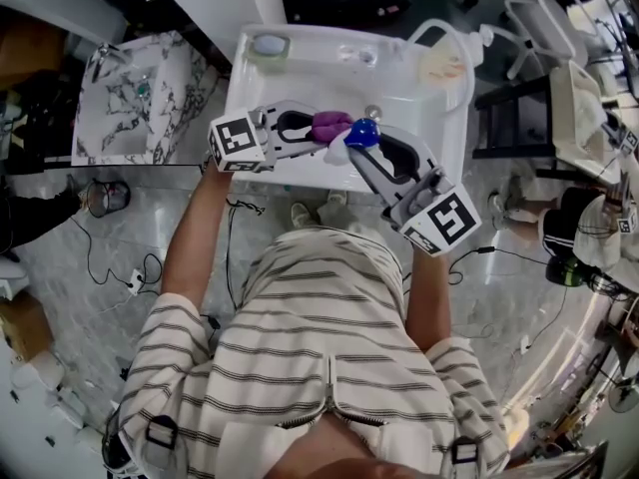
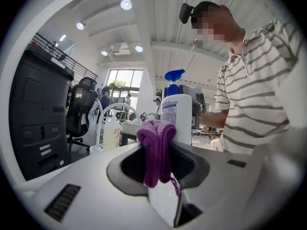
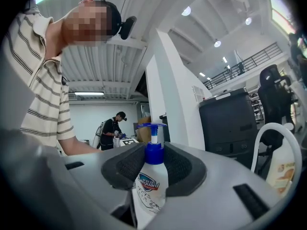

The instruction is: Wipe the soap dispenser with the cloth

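Two grippers meet nose to nose over the sink (image 1: 245,88). On the left, the left gripper (image 1: 318,128) is clamped on a bunched purple cloth (image 2: 156,150) that droops folded from its jaws. Straight ahead of the cloth stands the dispenser (image 2: 176,116), upright, its long axis vertical and its side wall towards the cloth; I cannot tell whether they touch. On the right, the right gripper (image 3: 153,169) has its jaws pressed on the bottle's shoulders, holding it above the basin. A wipe would probably run up and down that wall. It is a white bottle with a blue pump and collar and a printed label
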